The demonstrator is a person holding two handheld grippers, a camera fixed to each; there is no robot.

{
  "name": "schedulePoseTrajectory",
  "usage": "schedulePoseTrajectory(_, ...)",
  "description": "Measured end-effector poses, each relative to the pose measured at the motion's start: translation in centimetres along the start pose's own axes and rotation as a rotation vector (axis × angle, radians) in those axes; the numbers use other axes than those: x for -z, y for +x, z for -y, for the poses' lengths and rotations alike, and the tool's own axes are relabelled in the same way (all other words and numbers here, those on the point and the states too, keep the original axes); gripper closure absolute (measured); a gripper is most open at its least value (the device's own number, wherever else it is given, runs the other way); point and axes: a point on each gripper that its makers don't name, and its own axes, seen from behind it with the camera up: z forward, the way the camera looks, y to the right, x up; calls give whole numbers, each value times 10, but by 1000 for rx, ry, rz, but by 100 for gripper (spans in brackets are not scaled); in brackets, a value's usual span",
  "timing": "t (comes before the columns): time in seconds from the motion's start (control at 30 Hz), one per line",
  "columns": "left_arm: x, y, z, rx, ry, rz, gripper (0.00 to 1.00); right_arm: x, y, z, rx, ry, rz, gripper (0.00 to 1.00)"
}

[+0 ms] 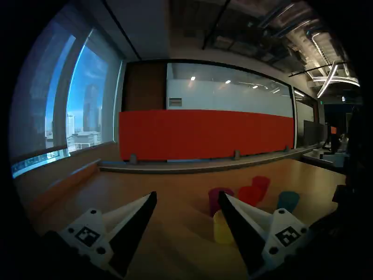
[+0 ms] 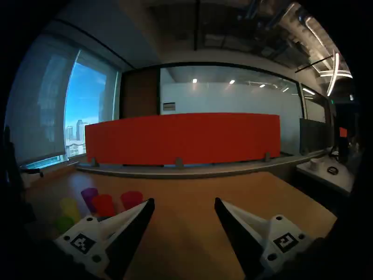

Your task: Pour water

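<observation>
Wood tabletop (image 1: pixel 177 242), bare between both sets of fingers.

Left gripper (image 1: pixel 186 195): fingers spread wide, nothing between them. Right gripper (image 2: pixel 183 201): same, wide apart and holding nothing.

Task items: a loose cluster of small coloured cups standing upright on the tabletop.
- Left gripper view: yellow cup (image 1: pixel 223 228) nearest, just beside that gripper's right-hand finger and partly hidden by it.
- Behind it stand the purple cup (image 1: pixel 217 196), the red cup (image 1: pixel 248 195) and the pink cup (image 1: pixel 261 183), close together.
- The teal cup (image 1: pixel 287 200) is off to the right.
- Right gripper view: the same cluster sits low at the left, beyond that gripper's left-hand finger.

Contents: the camera angle is too low to see into any cup, so I cannot tell which holds water or how full it is.

Handling (judgement):
- The cups look like thin moulded plastic: light, smooth-walled, fairly stiff and not fragile.
- An empty one would tip or skid at a nudge.
- A filled one would slop if jolted.
- Take hold across the mid-wall, fingers on opposite sides, below the rim.
- Crowded neighbours are the main risk; the yellow cup looks the freest to approach.

Background: red partition (image 2: pixel 182 137) along the far edge of the tabletop.
</observation>
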Motion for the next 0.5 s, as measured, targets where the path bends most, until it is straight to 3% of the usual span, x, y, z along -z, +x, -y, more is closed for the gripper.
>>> schedulePoseTrajectory(0.27, 2, 18, 8, 2, 59, -88, 2, 8, 12, -17, 40, -62, -43, 0)
schedulePoseTrajectory(0.5, 3, 13, 10, -5, 95, -108, 2, 10, 27, -22, 63, -92, -78, 1)
